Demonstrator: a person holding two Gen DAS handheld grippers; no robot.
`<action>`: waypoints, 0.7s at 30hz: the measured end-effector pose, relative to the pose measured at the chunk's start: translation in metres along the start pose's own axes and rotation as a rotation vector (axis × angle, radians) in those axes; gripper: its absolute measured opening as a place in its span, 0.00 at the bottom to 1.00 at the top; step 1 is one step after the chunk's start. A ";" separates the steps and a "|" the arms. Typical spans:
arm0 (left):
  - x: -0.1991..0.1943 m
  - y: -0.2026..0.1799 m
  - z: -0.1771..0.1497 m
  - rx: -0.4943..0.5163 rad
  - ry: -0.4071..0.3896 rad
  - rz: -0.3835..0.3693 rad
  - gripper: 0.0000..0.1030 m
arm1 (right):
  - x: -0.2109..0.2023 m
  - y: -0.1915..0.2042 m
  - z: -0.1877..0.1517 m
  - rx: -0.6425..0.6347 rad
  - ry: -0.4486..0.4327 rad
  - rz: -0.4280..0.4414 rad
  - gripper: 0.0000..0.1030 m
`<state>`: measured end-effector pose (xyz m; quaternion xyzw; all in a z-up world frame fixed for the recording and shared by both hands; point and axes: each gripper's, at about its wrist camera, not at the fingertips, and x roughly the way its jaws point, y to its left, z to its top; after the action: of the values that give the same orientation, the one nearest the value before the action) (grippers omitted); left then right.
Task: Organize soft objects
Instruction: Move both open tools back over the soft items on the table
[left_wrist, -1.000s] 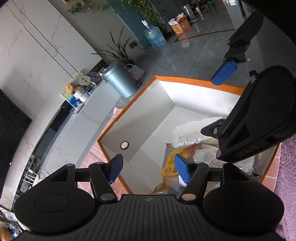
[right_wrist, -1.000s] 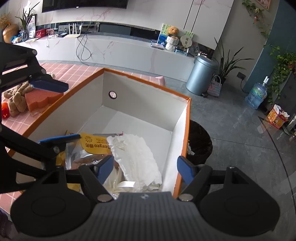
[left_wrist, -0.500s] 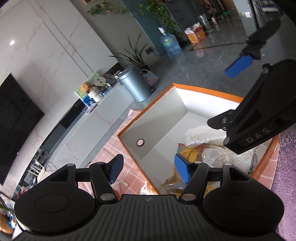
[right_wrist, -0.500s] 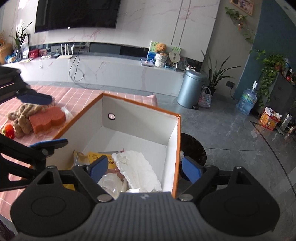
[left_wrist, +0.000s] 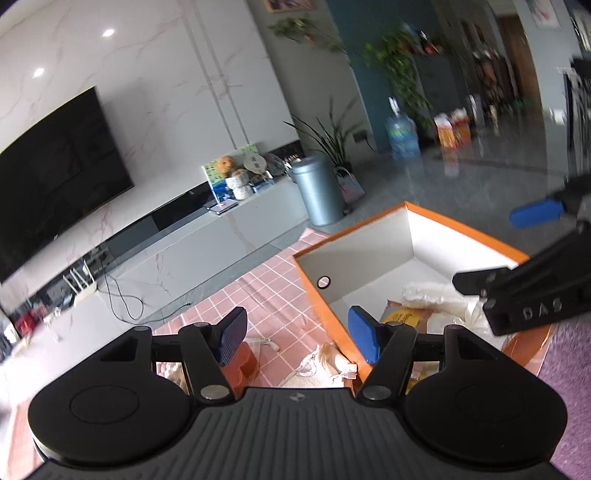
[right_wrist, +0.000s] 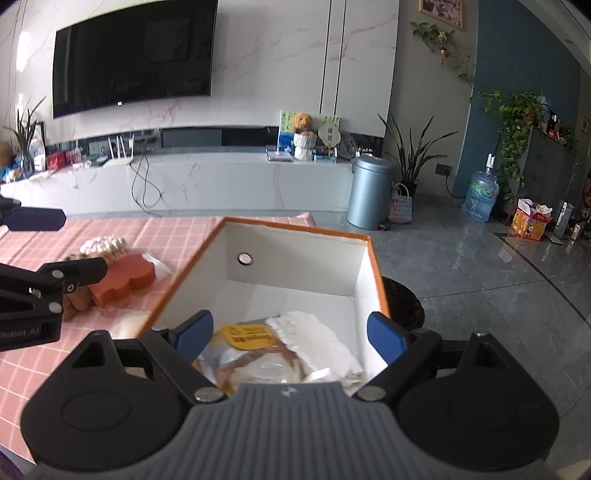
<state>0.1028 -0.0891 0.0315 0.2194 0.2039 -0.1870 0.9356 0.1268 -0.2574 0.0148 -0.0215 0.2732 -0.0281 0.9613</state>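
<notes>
Our left tool (left_wrist: 297, 334) and right tool (right_wrist: 290, 334) both gape wide, empty, over the box (right_wrist: 376, 266) holding a cloth (right_wrist: 317, 338); a sponge (right_wrist: 122, 278) lies on the counter (right_wrist: 177, 229).

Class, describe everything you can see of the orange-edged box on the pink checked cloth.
The box is open-topped, with plain white inner walls, an orange rim and orange outside. It looks like stiff card. One inner wall has a small round hole. It stands upright on the pink checked tablecloth at the table's edge. Inside lie a white cloth and a clear packet with a yellow label. Neither claw touches it.
</notes>
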 end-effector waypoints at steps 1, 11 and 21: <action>-0.002 0.005 -0.002 -0.022 -0.009 -0.003 0.72 | -0.002 0.004 -0.002 0.008 -0.010 0.001 0.86; -0.024 0.047 -0.039 -0.229 -0.012 0.022 0.71 | -0.011 0.053 -0.019 0.003 -0.096 0.038 0.86; -0.034 0.092 -0.084 -0.418 0.033 0.080 0.68 | -0.010 0.115 -0.033 -0.139 -0.145 0.139 0.86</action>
<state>0.0895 0.0374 0.0090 0.0317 0.2445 -0.1000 0.9639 0.1056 -0.1426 -0.0143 -0.0712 0.2052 0.0593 0.9743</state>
